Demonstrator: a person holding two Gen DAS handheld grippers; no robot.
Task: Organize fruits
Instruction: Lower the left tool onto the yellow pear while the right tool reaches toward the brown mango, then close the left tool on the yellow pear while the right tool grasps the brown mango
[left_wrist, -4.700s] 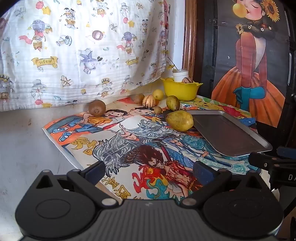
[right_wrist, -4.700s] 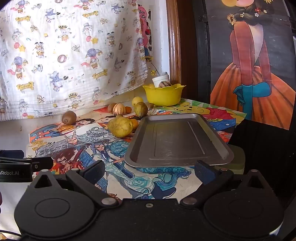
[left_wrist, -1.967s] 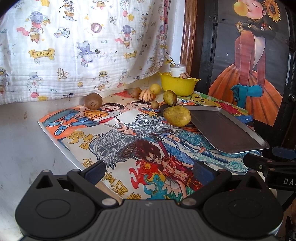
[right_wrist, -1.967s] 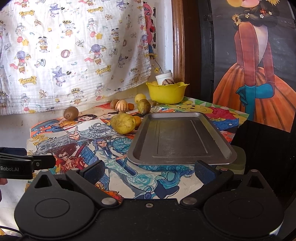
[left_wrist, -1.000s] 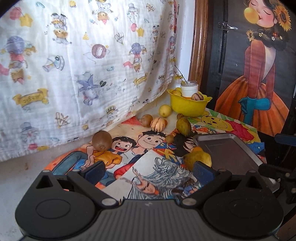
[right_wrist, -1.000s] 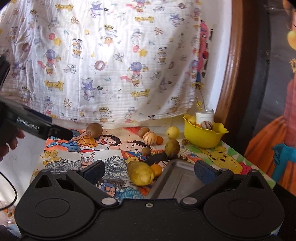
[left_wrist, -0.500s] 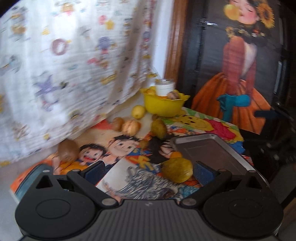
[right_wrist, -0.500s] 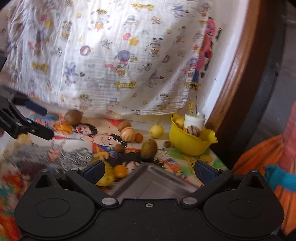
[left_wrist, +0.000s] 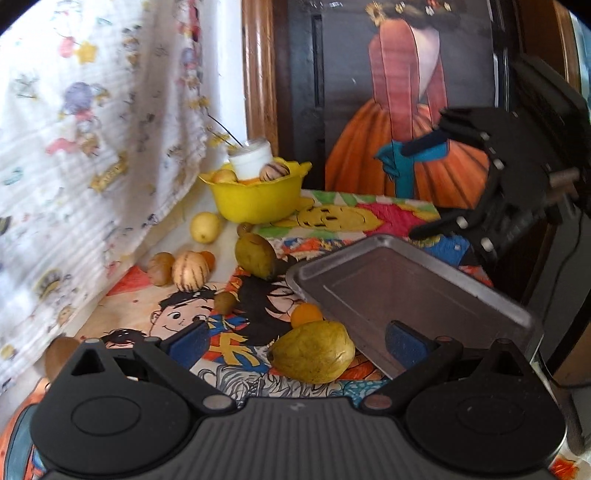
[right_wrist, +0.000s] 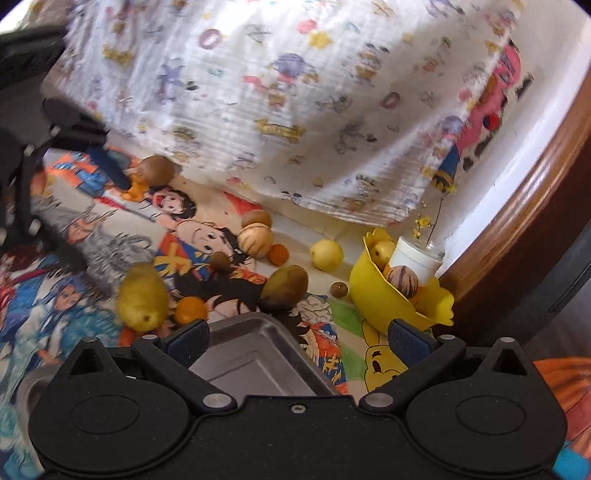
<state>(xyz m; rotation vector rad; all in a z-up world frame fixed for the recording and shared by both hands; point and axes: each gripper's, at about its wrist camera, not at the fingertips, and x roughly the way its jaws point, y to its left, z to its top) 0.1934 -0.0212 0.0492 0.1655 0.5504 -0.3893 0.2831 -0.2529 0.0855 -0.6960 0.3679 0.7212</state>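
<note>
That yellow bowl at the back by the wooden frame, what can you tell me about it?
The yellow bowl looks like glossy plastic with a wavy, scalloped rim. It stands upright on the cartoon-printed mat near the wall, at the far end of the scattered fruit. Inside sit a white jar holding thin twigs with tiny yellow blossoms, a striped tan fruit and a yellowish fruit. A small brown fruit lies on the mat close beside it; whether they touch is unclear. No hand-held gripper touches the bowl.
</note>
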